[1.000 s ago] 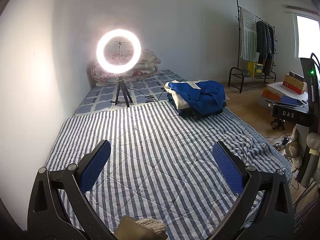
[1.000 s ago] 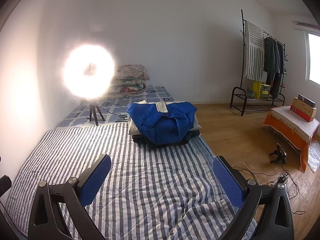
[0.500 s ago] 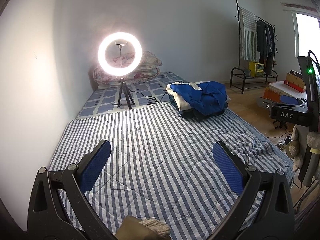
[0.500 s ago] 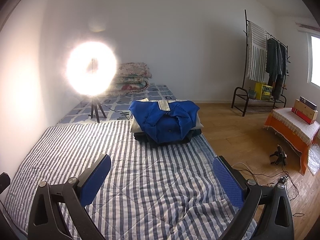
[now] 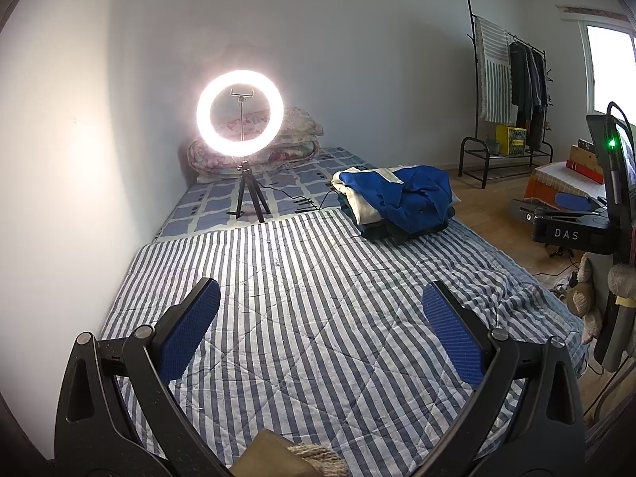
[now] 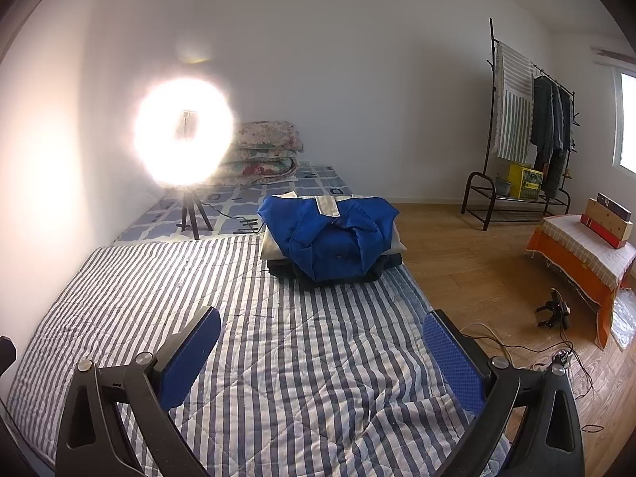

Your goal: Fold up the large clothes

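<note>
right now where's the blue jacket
In both wrist views the blue jacket tops a small pile of clothes at the far right side of the striped quilt, right of the ring light.

bright room | ring light (image 6: 183, 132) glare blown out | fisheye edges dark, curved

I am seeing a glowing ring light on a black tripod (image 5: 240, 119) standing beside folded floral quilts (image 6: 264, 147), a black metal clothes rack (image 6: 516, 127) opposite.
</note>
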